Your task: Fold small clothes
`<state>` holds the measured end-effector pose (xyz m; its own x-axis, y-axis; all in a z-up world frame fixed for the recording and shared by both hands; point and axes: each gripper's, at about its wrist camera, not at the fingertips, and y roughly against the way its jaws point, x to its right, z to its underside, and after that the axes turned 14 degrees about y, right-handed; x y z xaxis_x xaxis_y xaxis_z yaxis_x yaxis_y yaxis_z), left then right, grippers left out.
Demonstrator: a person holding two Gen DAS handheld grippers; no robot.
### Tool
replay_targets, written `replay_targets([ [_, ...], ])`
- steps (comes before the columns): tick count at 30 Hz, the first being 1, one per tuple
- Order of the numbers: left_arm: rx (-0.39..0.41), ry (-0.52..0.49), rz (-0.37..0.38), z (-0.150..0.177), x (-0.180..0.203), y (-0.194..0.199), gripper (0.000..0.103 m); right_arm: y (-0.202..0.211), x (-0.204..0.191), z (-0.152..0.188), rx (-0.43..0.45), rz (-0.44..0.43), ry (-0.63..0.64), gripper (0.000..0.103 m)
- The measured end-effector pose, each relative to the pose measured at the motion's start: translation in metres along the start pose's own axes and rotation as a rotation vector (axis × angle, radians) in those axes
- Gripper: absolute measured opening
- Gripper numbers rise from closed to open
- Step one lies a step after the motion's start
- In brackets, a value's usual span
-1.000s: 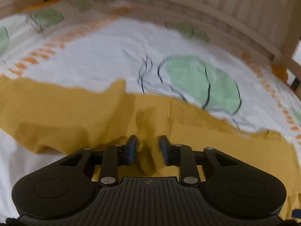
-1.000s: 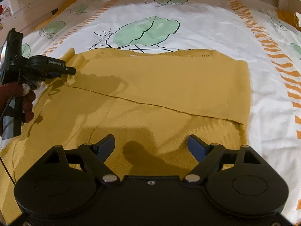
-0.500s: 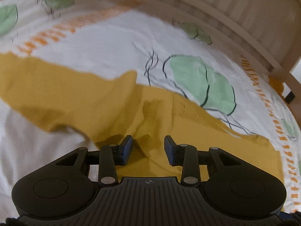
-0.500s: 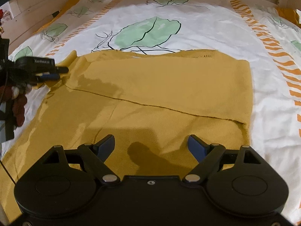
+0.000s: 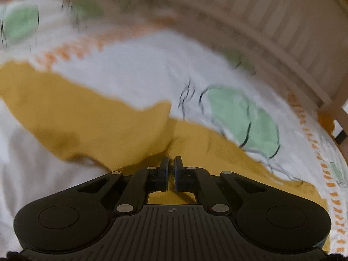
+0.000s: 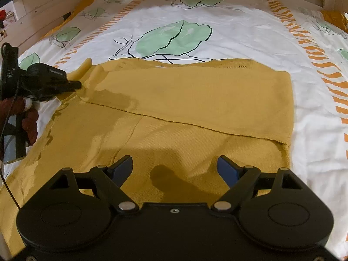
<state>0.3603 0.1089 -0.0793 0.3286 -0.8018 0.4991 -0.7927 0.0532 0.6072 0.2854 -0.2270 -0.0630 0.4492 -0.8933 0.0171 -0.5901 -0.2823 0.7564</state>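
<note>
Left wrist view: low, close over sweater [image 5: 91, 117] corner, facing bed rail [image 5: 271, 34]. Right wrist view: higher, facing bed's far edge; both share the sweater [image 6: 184, 100].

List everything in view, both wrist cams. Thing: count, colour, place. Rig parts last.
Garment: 1, mustard yellow knit, spread on the bed, upper part folded down over the lower part.
Bed sheet: 1, white with green leaf prints and orange dashed stripes, under the garment.
Bed frame: 1, pale wood with slats, along the far edge of the bed.
Left gripper: 1, black with blue pads, at the garment's left edge; jaws nearly together, whether cloth is pinched between them cannot be told.
Right gripper: 1, black with blue pads, over the garment's near part; jaws wide apart, holding nothing.
Gloved hand: 1, dark red, holding the left gripper, seen at the left of the right wrist view.
</note>
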Motion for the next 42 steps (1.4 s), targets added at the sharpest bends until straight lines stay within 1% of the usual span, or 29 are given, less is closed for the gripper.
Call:
replay_targets([
  [1, 0.02, -0.029, -0.005, 0.003, 0.001, 0.006, 0.005, 0.0, 0.0, 0.0, 0.001, -0.001, 0.0, 0.086],
  [2, 0.02, -0.05, -0.019, 0.005, 0.001, 0.007, 0.005, 0.0, 0.0, 0.0, 0.002, -0.002, 0.0, 0.086],
  [3, 0.003, -0.066, -0.04, 0.006, 0.0, 0.006, 0.008, 0.001, 0.0, -0.001, 0.003, -0.002, 0.0, 0.086],
  [4, -0.025, -0.072, -0.062, 0.008, -0.002, 0.002, 0.008, 0.0, 0.0, -0.001, 0.003, -0.002, -0.001, 0.086],
  [5, -0.051, -0.064, -0.065, 0.008, -0.005, -0.002, 0.01, 0.0, 0.0, -0.001, 0.002, -0.002, -0.003, 0.086],
  [7, -0.098, -0.016, -0.047, 0.008, -0.015, -0.007, 0.026, 0.0, 0.0, 0.0, 0.0, -0.003, -0.004, 0.086],
  [8, -0.106, -0.001, -0.028, 0.007, -0.018, -0.006, 0.028, 0.001, -0.001, 0.0, 0.001, -0.002, -0.003, 0.086],
  [9, -0.112, 0.0, -0.015, 0.006, -0.02, -0.004, 0.035, 0.001, -0.002, 0.0, 0.001, -0.001, 0.0, 0.086],
  [10, -0.12, -0.012, -0.006, 0.005, -0.021, -0.002, 0.039, 0.001, -0.002, 0.0, 0.002, 0.001, 0.003, 0.087],
  [11, -0.129, -0.03, 0.004, 0.005, -0.022, 0.0, 0.041, 0.0, -0.003, 0.0, 0.0, 0.003, 0.006, 0.088],
  [12, -0.14, -0.046, 0.014, 0.004, -0.023, 0.003, 0.047, -0.001, -0.003, 0.001, -0.004, 0.005, 0.01, 0.091],
  [13, -0.148, -0.061, 0.023, 0.002, -0.024, 0.007, 0.058, -0.003, -0.004, 0.002, -0.009, 0.007, 0.014, 0.092],
  [14, -0.147, -0.072, 0.015, 0.002, -0.025, 0.011, 0.067, -0.005, -0.005, 0.002, -0.015, 0.009, 0.018, 0.093],
  [15, -0.137, -0.081, 0.0, 0.0, -0.028, 0.014, 0.079, -0.007, -0.005, 0.003, -0.024, 0.012, 0.023, 0.093],
  [17, -0.104, -0.096, -0.009, -0.005, -0.035, 0.024, 0.081, -0.012, -0.009, 0.006, -0.04, 0.02, 0.041, 0.096],
  [18, -0.084, -0.107, -0.02, -0.008, -0.04, 0.029, 0.082, -0.014, -0.011, 0.008, -0.047, 0.024, 0.053, 0.1],
  [19, -0.058, -0.119, -0.034, -0.011, -0.045, 0.034, 0.085, -0.016, -0.014, 0.009, -0.055, 0.026, 0.066, 0.102],
  [20, -0.026, -0.132, -0.05, -0.015, -0.051, 0.039, 0.088, -0.019, -0.017, 0.011, -0.061, 0.031, 0.081, 0.103],
  [21, 0.001, -0.141, -0.065, -0.019, -0.057, 0.042, 0.095, -0.02, -0.02, 0.013, -0.065, 0.04, 0.098, 0.103],
  [22, 0.024, -0.138, -0.085, -0.024, -0.065, 0.045, 0.095, -0.022, -0.023, 0.014, -0.067, 0.053, 0.114, 0.103],
  [24, 0.038, -0.096, -0.109, -0.033, -0.077, 0.046, 0.095, -0.024, -0.028, 0.015, -0.064, 0.07, 0.128, 0.103],
  [27, 0.049, -0.008, -0.135, -0.052, -0.099, 0.044, 0.095, -0.026, -0.03, 0.016, -0.065, 0.089, 0.09, 0.103],
  [31, 0.092, 0.059, -0.172, -0.078, -0.125, 0.044, 0.095, -0.026, -0.034, 0.021, -0.043, 0.113, 0.082, 0.103],
  [35, 0.132, 0.143, -0.184, -0.101, -0.156, 0.05, 0.095, -0.026, -0.032, 0.022, -0.029, 0.112, 0.077, 0.103],
  [38, 0.143, 0.215, -0.182, -0.116, -0.178, 0.05, 0.095, -0.027, -0.034, 0.019, -0.038, 0.125, 0.067, 0.103],
  [42, 0.146, 0.262, -0.181, -0.13, -0.199, 0.043, 0.095, -0.03, -0.037, 0.01, -0.064, 0.135, 0.063, 0.103],
])
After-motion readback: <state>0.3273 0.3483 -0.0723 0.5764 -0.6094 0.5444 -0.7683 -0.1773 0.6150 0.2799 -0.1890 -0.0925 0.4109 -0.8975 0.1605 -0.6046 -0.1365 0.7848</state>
